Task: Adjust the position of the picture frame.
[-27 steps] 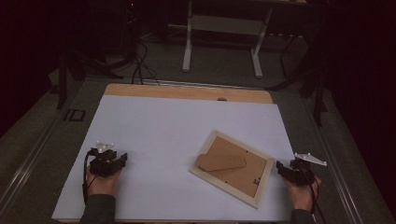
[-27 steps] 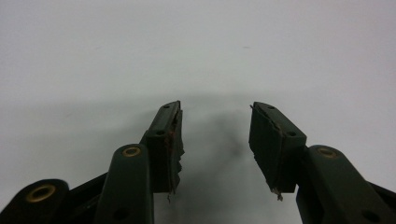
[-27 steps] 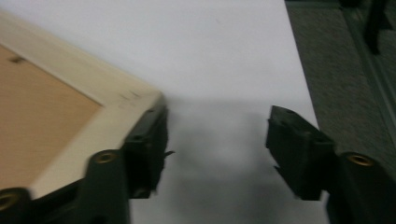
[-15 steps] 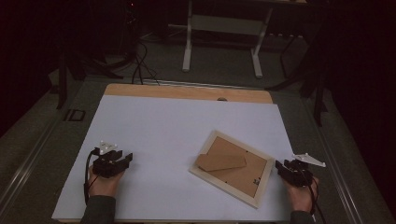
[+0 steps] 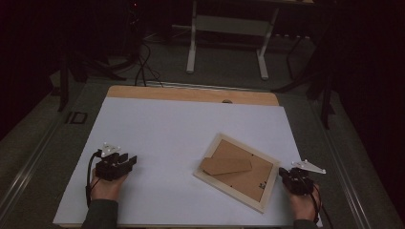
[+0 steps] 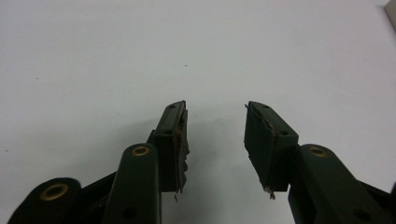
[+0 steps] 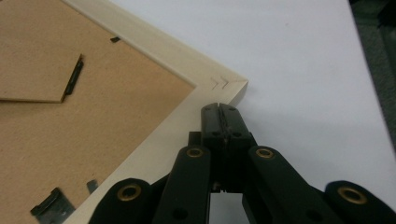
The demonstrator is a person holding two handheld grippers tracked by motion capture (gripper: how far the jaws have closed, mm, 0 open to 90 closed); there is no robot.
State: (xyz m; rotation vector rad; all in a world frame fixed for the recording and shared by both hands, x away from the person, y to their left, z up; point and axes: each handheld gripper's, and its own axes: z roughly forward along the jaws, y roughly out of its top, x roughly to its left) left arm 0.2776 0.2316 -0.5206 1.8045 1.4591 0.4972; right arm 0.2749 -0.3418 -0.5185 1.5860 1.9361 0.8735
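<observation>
Wooden picture frame (image 5: 237, 172) is seen lying face down, its brown backing board and folded stand upward, turned at an angle on the near right part of the white sheet (image 5: 181, 129). Its right corner is met by the right gripper (image 7: 219, 108), whose jaws are pressed together with nothing between them. The left gripper (image 6: 215, 122) is held with jaws parted and empty over bare white at the near left. A wooden table edge (image 5: 191, 93) borders the sheet; beyond, dark floor, cables and a white stand (image 5: 228, 28) are visible
</observation>
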